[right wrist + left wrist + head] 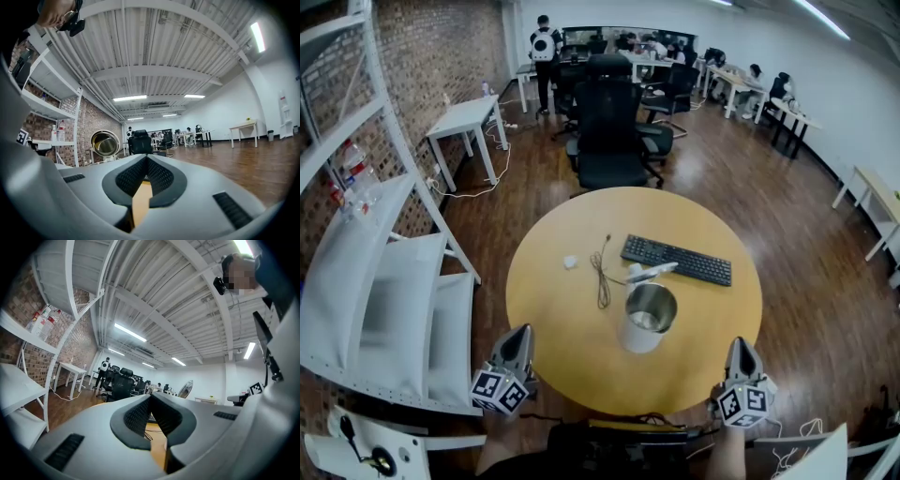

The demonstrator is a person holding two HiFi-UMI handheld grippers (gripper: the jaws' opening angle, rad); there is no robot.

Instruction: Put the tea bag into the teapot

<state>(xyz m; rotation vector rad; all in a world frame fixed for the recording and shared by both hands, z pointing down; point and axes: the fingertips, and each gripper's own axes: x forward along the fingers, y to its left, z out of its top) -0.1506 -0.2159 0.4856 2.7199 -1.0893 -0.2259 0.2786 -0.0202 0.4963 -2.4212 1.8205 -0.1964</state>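
- The left gripper is held by the near rim of the table, on its left side, pointing level across it. Its jaws are closed tip to tip with nothing between them.
- The right gripper sits by the near rim on the right, also level. Its jaws are pressed together too, and it holds nothing.
- The teapot stands upright on the table, between the two grippers and a little beyond them. Its mouth is open and it touches neither gripper.
- A small white thing lies farther out on the table, just left of a thin cable and apart from the teapot. It may be the tea bag, but it is too small to be sure.
- A keyboard lies beyond the teapot. A pale, slim object rests just in front of it, near the pot's far rim. I cannot tell what it is.
- A black chair stands past the table.
- White shelves line the brick wall on the left.
- People sit at desks at the far end of the room.
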